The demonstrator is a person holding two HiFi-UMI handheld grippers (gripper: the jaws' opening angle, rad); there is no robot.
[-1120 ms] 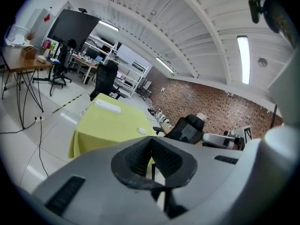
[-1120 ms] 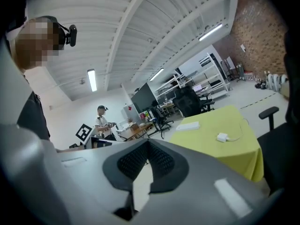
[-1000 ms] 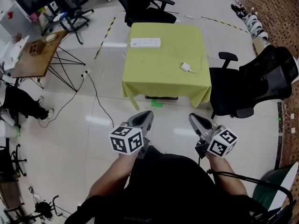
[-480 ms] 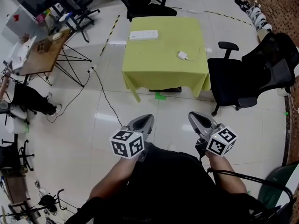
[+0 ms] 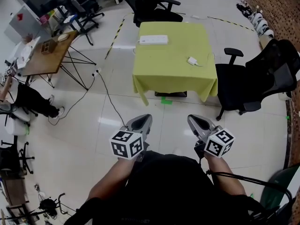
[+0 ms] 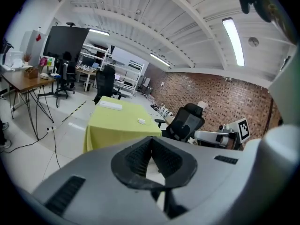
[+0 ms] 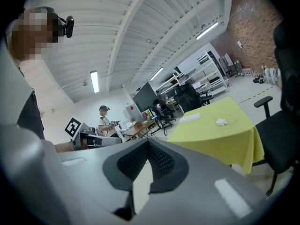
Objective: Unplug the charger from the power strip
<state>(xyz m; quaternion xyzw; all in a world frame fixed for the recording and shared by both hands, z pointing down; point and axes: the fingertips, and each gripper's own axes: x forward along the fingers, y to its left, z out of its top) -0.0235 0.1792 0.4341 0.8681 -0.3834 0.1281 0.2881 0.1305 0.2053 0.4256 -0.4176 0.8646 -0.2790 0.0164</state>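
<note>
A table under a yellow-green cloth (image 5: 168, 74) stands some way ahead on the pale floor. At its far edge lies a white power strip (image 5: 153, 40). A small white charger (image 5: 192, 60) with a thin cable rests apart from it, near the right side. Both show again as the strip (image 6: 110, 105) and charger (image 6: 141, 121), and as the strip (image 7: 190, 118) and charger (image 7: 221, 122). My left gripper (image 5: 144, 119) and right gripper (image 5: 193, 120) hang side by side before my body, far short of the table. Both are shut with nothing held.
A black office chair (image 5: 255, 81) stands right of the table, and another chair (image 5: 157, 8) behind it. A wooden desk (image 5: 44, 55) on thin legs is at the left, with a cable (image 5: 107, 95) trailing over the floor. A person (image 7: 104, 122) stands far off.
The table has slid a little to the right in the head view. Both grippers keep their side-by-side pose before my body and stay shut.
</note>
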